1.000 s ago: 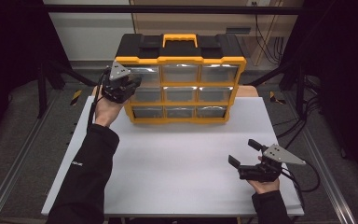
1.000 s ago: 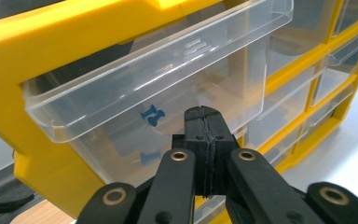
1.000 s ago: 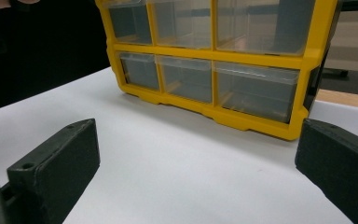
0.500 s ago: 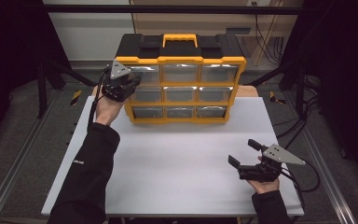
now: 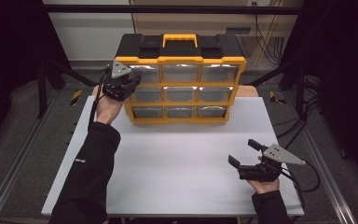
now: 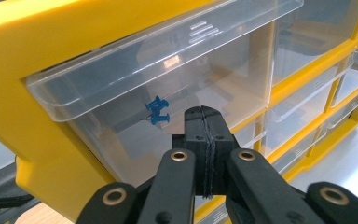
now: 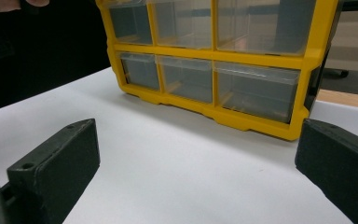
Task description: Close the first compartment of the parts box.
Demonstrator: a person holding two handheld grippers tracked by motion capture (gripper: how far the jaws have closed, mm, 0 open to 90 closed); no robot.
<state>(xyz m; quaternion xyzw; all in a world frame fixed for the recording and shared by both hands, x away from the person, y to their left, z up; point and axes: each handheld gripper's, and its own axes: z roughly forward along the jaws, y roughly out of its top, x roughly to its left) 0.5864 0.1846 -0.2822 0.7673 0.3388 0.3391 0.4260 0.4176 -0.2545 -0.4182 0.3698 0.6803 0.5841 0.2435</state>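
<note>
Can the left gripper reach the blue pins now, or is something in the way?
Probably not yet. The blue pins lie inside a clear drawer, behind its front, and the left gripper is shut just before it.

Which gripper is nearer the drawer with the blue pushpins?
Left. The left gripper is right at the front of the top-left drawer holding the blue pushpins, jaws shut. The right gripper is open, low over the table's near right part, well clear of the organizer.
</note>
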